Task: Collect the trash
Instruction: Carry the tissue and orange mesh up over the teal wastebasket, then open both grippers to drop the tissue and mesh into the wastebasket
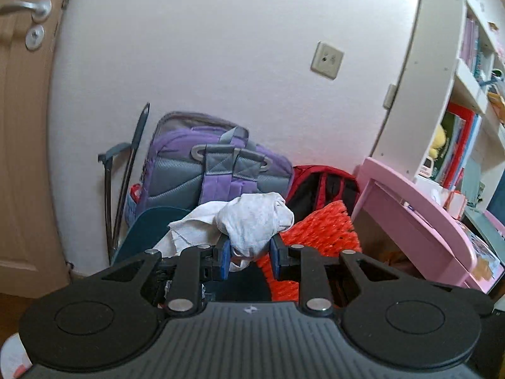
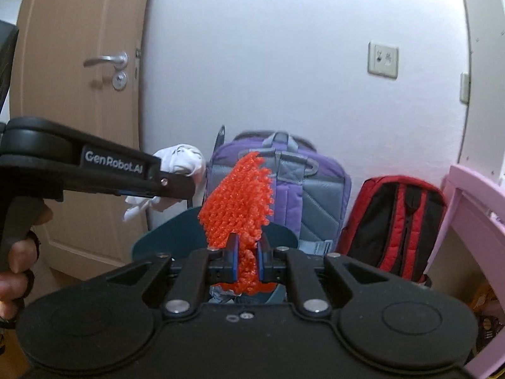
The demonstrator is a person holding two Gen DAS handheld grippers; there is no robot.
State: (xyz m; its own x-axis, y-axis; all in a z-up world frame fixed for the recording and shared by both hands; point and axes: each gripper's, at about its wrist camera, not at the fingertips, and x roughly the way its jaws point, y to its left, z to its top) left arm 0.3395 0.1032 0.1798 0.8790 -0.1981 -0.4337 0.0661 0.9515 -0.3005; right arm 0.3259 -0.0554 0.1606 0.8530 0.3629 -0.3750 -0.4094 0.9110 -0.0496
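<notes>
My left claw (image 1: 249, 254) is clenched on a crumpled white paper wad (image 1: 255, 224); my right claw (image 2: 246, 263) grips a piece of orange foam netting (image 2: 240, 195). Both hang just above the dark teal round bin (image 2: 164, 237) below my claws. I should centre each over the opening before letting go, since the light netting may drift. Beyond stand a purple-grey backpack (image 2: 309, 195) and a red-black backpack (image 2: 397, 221); a pink bench (image 1: 419, 218) crowds the right.

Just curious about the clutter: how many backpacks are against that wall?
2: a purple backpack standing in the middle, and a red backpack beside it toward the pink furniture. Others may be hidden.
</notes>
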